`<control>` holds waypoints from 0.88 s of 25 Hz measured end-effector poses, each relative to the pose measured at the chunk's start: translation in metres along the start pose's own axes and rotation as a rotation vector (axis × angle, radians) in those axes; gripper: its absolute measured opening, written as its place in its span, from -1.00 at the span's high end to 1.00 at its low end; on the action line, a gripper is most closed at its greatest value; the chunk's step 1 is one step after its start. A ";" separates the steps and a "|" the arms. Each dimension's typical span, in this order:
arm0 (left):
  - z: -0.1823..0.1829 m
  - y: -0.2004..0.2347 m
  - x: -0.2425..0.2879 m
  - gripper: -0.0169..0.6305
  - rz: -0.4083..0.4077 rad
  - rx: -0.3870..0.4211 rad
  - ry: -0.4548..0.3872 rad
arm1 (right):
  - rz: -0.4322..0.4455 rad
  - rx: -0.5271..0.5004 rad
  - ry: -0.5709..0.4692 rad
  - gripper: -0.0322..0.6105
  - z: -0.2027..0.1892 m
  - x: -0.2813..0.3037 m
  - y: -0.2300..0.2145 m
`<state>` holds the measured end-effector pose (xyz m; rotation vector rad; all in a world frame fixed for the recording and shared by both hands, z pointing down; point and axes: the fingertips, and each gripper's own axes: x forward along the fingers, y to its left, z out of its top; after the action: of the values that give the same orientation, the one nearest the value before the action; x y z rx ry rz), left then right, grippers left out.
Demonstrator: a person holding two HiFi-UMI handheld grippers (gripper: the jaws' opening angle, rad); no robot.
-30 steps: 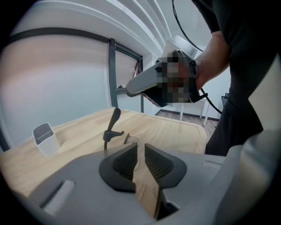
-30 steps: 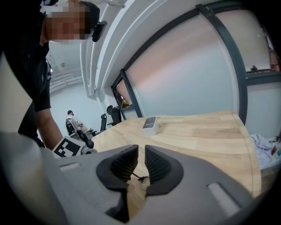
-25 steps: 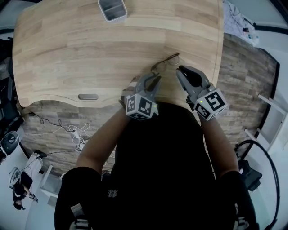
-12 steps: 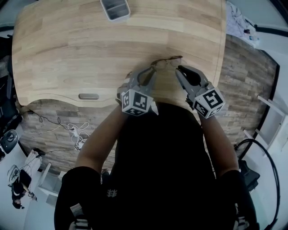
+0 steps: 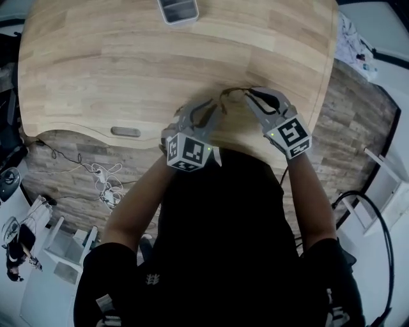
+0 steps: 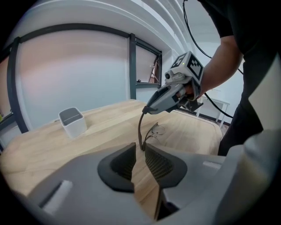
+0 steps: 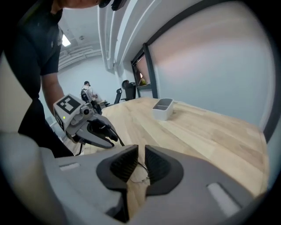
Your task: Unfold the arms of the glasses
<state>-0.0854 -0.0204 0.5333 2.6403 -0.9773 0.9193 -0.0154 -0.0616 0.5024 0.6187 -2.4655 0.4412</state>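
Note:
Thin dark-framed glasses [image 5: 233, 92] sit over the wooden table [image 5: 96, 64] near its front right corner, between my two grippers. My left gripper [image 5: 217, 105] is shut on the end of one dark arm [image 6: 140, 132], which rises from its jaw tips [image 6: 140, 147] to the tip of my right gripper [image 6: 147, 110]. The lenses [image 6: 156, 129] lie just beyond, low over the wood. My right gripper [image 5: 248, 96] is shut on the thin wire frame [image 7: 141, 170], which shows between its jaws [image 7: 141, 151]. From there the left gripper [image 7: 117, 139] is seen close by on the left.
A small white open box [image 5: 179, 9] stands at the table's far edge, also seen as the box [image 6: 72, 121] and the box [image 7: 162, 107]. The table's front edge [image 5: 124, 131] runs right under my hands. Cables [image 5: 105, 182] lie on the floor at left.
Both grippers have closed in on the glasses. The left slid forward and right to the arm's end. The right dropped and rolled onto the frame.

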 end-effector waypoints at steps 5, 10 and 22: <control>-0.003 -0.002 -0.003 0.74 0.011 -0.027 0.004 | 0.082 -0.168 0.153 0.79 -0.025 0.028 0.002; -0.003 0.002 0.002 0.74 0.028 -0.055 0.009 | 0.125 -0.268 0.257 0.79 -0.042 0.039 -0.004; -0.007 0.004 0.006 0.74 0.034 -0.068 0.025 | 0.203 -0.448 0.454 0.79 -0.067 0.054 -0.007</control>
<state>-0.0882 -0.0243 0.5418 2.5578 -1.0312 0.9076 -0.0231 -0.0564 0.5882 0.0696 -2.0902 0.0784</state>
